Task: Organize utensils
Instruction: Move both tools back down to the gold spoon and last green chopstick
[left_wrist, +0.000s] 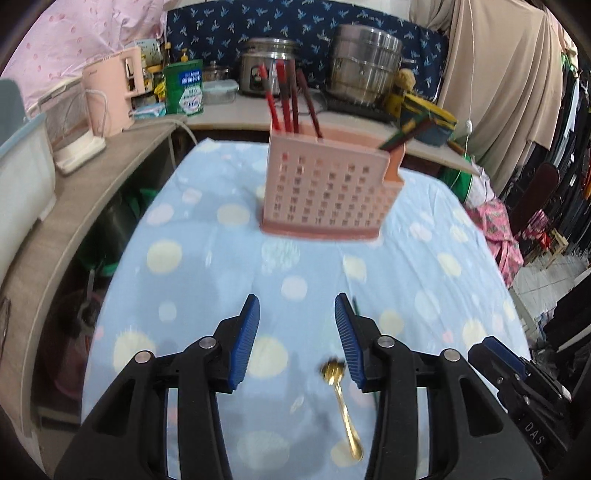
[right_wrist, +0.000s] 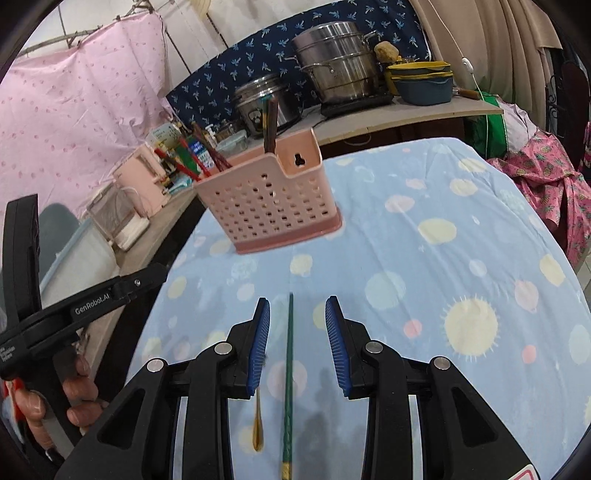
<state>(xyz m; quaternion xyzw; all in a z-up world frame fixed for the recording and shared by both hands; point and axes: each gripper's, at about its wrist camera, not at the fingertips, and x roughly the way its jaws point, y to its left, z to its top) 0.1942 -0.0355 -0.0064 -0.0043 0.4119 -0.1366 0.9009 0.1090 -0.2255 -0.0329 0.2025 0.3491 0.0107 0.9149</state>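
Observation:
A pink perforated utensil holder (left_wrist: 325, 192) (right_wrist: 273, 210) stands on the blue spotted cloth (left_wrist: 424, 258) (right_wrist: 424, 258), with red and brown chopsticks (left_wrist: 284, 99) upright in it. A gold spoon (left_wrist: 341, 402) lies on the cloth below my left gripper (left_wrist: 297, 299), closer to its right finger; the jaws are open and hold nothing. A green chopstick (right_wrist: 288, 369) lies lengthwise between the fingers of my right gripper (right_wrist: 297, 300). That gripper is open and its pads stand clear of the chopstick. The spoon's handle (right_wrist: 258, 424) shows under the left finger.
A wooden shelf (left_wrist: 110, 177) runs along the left and back with steel pots (left_wrist: 364, 66), a rice cooker (left_wrist: 269, 62), a pink kettle (left_wrist: 110, 96) and a green tin (left_wrist: 184, 88). A hand (right_wrist: 74, 387) holds the left gripper's grip. Clothes hang at the right.

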